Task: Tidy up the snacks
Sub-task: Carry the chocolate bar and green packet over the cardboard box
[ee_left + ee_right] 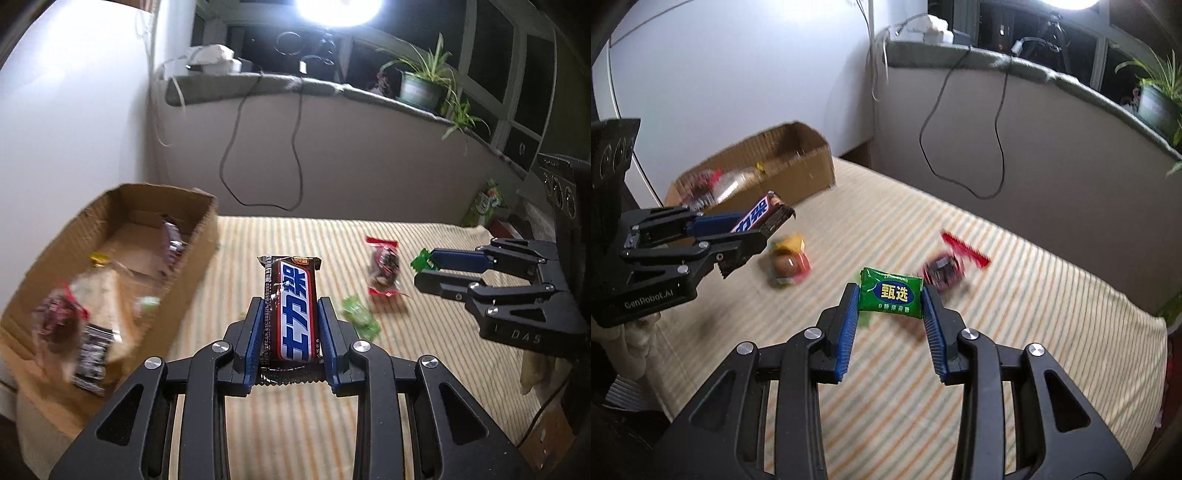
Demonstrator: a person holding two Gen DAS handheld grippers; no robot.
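Note:
My left gripper is shut on a brown chocolate bar with a blue and white label, held above the striped cloth; it also shows in the right wrist view. My right gripper is shut on a green candy packet, which also shows in the left wrist view. The cardboard box sits to the left with several snacks inside. A red-ended dark snack and a green candy lie on the cloth.
A yellow and red snack lies on the cloth near the left gripper. The striped cloth covers the table. A grey ledge with hanging cables and a potted plant runs behind. A green packet stands far right.

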